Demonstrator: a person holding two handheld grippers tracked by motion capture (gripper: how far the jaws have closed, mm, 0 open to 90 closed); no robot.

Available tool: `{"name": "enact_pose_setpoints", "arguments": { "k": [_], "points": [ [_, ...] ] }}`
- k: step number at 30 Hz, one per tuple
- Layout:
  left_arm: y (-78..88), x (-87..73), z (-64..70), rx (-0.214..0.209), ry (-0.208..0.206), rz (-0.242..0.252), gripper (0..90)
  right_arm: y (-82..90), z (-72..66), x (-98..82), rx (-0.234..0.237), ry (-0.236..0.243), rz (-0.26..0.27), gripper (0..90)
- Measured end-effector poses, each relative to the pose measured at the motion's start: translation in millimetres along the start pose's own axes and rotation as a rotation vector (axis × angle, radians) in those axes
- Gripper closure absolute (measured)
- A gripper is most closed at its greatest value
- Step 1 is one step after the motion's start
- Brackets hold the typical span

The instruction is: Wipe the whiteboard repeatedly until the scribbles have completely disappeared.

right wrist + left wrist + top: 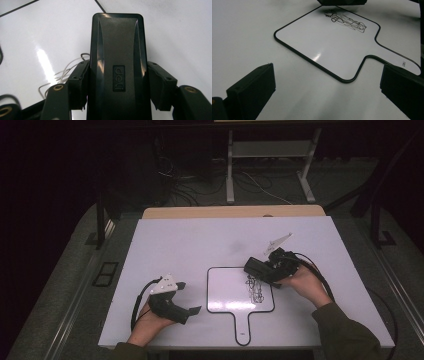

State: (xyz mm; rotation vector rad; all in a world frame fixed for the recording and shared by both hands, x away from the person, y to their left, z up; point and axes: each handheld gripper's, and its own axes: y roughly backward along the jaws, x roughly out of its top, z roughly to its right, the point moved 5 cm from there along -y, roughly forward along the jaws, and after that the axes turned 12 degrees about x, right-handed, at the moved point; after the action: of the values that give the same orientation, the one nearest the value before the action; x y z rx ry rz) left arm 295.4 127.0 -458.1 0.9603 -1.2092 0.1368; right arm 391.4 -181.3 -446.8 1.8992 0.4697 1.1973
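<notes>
A wide white surface (165, 240) fills the scene, set in a dark room with a table frame and loose cables on the floor beyond its far edge. Lying flat on it, between the two tools, is a small handled whiteboard (225, 292) with a black rim, its handle pointing toward the person.

The right tool (267, 269) is clenched on a black board eraser (117, 62), jaws pressing its two long sides (the eraser sticks out well past the tips). It hangs over the whiteboard's far right corner. Just below and in front of it sits a tangle of black marker scribbles (256, 287) along the board's right side.

The left tool (187, 297) rests on the surface well to the left of the board, jaws released and wide apart with nothing between them. From its own camera the board lies ahead, scribbles (345, 20) at the far end.

Judging progress: the eraser is picked up and brought to the board, so the approach looks done. The scribbles appear whole and dark, so the wiping itself seems not yet begun. What is left is pressing the eraser down and rubbing over the marks until the board is clean.
</notes>
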Motion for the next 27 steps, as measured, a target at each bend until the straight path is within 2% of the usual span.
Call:
{"name": "enact_pose_setpoints", "arguments": {
  "k": [7, 11, 17, 24, 27],
  "points": [
    [0.3, -0.5, -0.8, 0.001, -0.006, -0.001, 0.0, -11.2, 2.8, 0.6, -0.01, 0.014, -0.025, 38.7],
    [0.2, -0.7, -1.1, 0.001, -0.008, -0.004, 0.0, -14.6, 3.9, -1.7, -0.005, 0.003, -0.027, 38.7],
    [-0.5, -0.9, -0.5, 0.0, -0.011, -0.005, 0.0, -21.4, 3.5, -2.4, -0.02, 0.03, -0.045, 38.7],
    [-0.7, -1.1, -0.4, -0.002, -0.015, -0.007, 0.0, -24.0, 1.9, -2.3, -0.032, 0.037, -0.051, 38.7],
    [-0.9, -1.3, -0.2, -0.002, -0.015, -0.009, 0.0, -27.1, -2.7, 0.2, -0.027, 0.062, -0.056, 38.7]
  ]
}}
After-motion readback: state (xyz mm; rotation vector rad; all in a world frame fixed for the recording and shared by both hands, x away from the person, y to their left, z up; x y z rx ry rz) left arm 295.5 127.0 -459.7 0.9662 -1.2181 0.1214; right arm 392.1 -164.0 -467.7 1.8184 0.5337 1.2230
